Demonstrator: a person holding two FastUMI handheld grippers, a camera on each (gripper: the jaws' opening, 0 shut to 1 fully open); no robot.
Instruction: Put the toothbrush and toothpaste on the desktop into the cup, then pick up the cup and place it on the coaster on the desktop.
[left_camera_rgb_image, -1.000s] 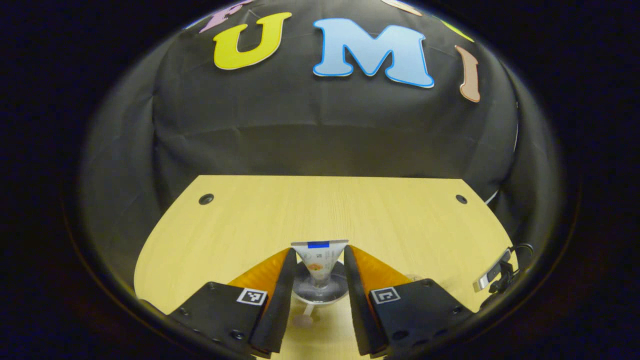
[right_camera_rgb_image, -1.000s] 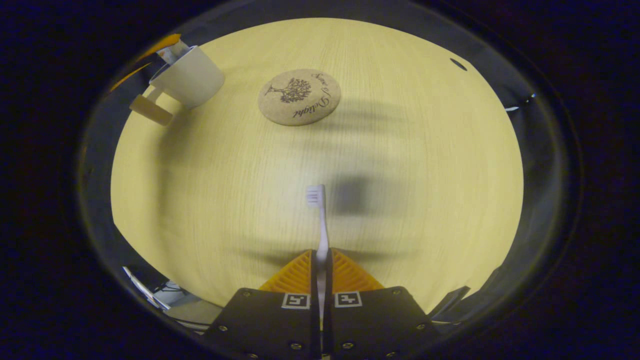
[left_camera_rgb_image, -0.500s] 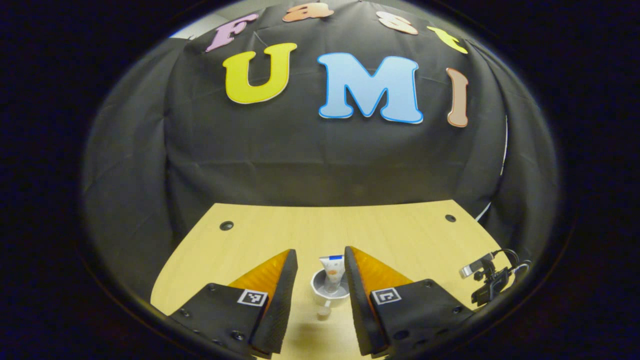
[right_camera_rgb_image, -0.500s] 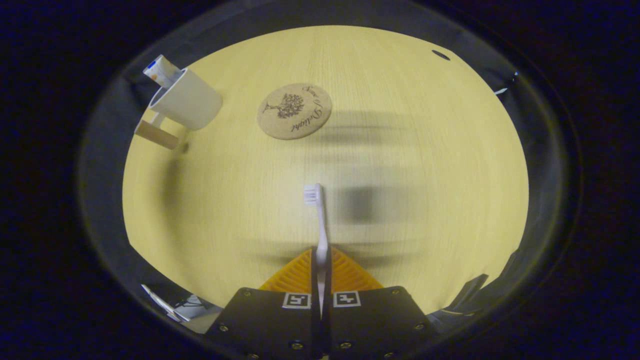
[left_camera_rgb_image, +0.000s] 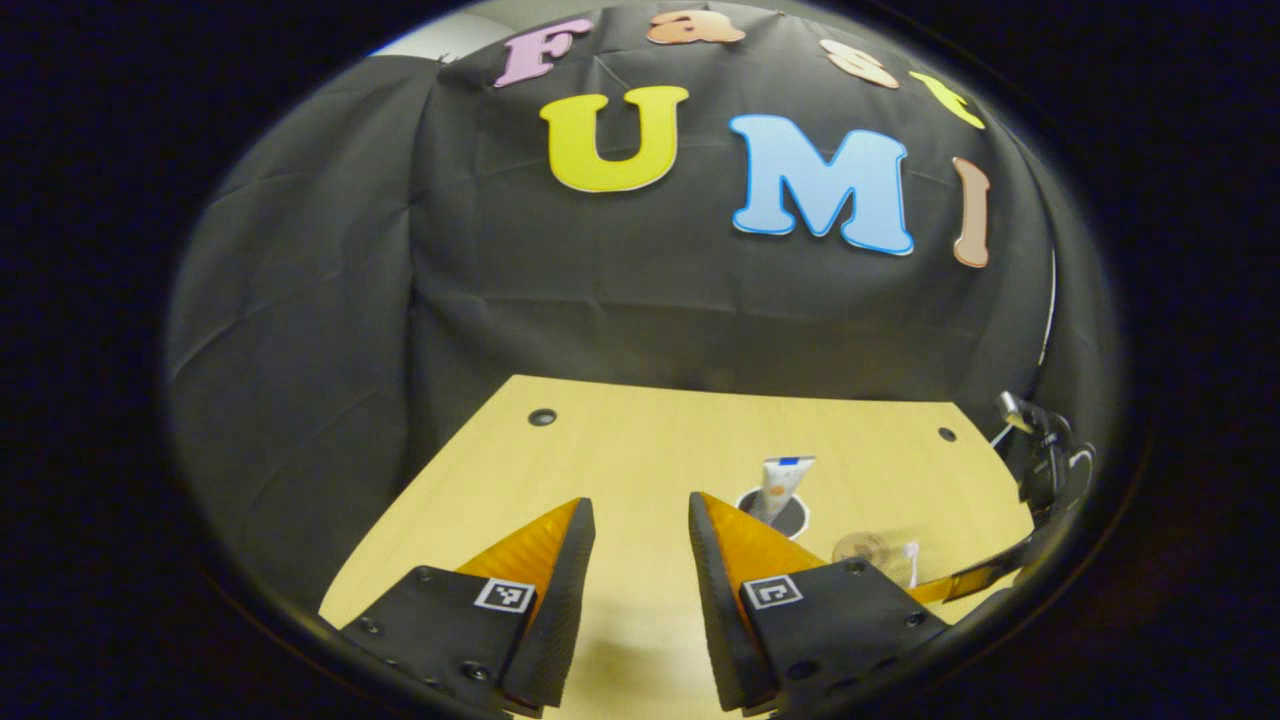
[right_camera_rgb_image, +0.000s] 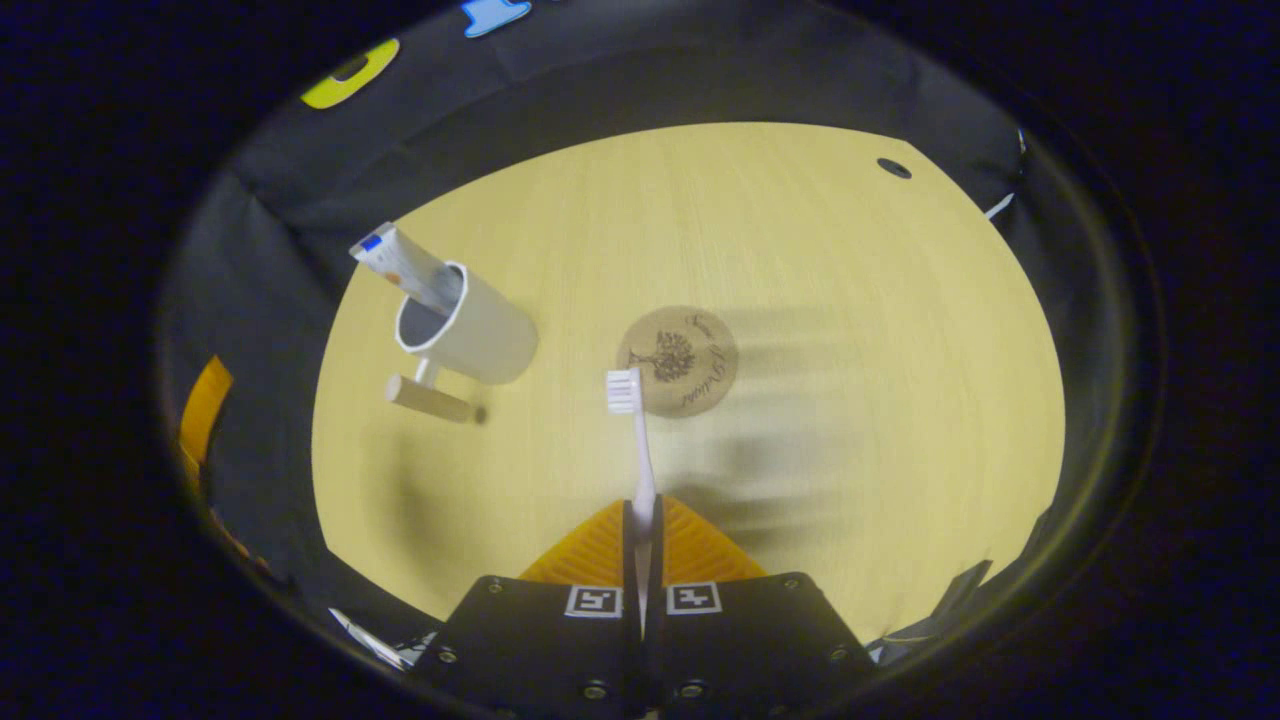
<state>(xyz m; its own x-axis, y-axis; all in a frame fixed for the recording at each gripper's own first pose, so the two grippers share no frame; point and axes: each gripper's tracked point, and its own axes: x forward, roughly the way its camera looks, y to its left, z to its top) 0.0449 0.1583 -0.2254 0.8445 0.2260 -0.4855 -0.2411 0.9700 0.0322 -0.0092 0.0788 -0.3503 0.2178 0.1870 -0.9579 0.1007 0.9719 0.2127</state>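
Left gripper (left_camera_rgb_image: 640, 530): fingers spread wide, nothing between them, raised above the near part of the table (left_camera_rgb_image: 620, 450). Beyond its right finger, cup (left_camera_rgb_image: 775, 512) seen from above with the toothpaste (left_camera_rgb_image: 781, 484) standing in it, crimped end up. Farther right, coaster (left_camera_rgb_image: 862, 547) flat on the table, with the toothbrush (left_camera_rgb_image: 911, 560) head just beside it and part of the other gripper reaching in from the right edge.

Right gripper (right_camera_rgb_image: 640, 525): fingers pressed together on the handle of the toothbrush (right_camera_rgb_image: 640, 450), bristled head pointing away, held above the table (right_camera_rgb_image: 850, 300). Cup (right_camera_rgb_image: 470, 325) at far left, upright, toothpaste (right_camera_rgb_image: 405, 265) leaning out over its rim to the left, handle toward the near side. Coaster (right_camera_rgb_image: 680, 360) lying flat to the right of the cup, apart from it, just right of the brush head. Edge of the other gripper at the left border.
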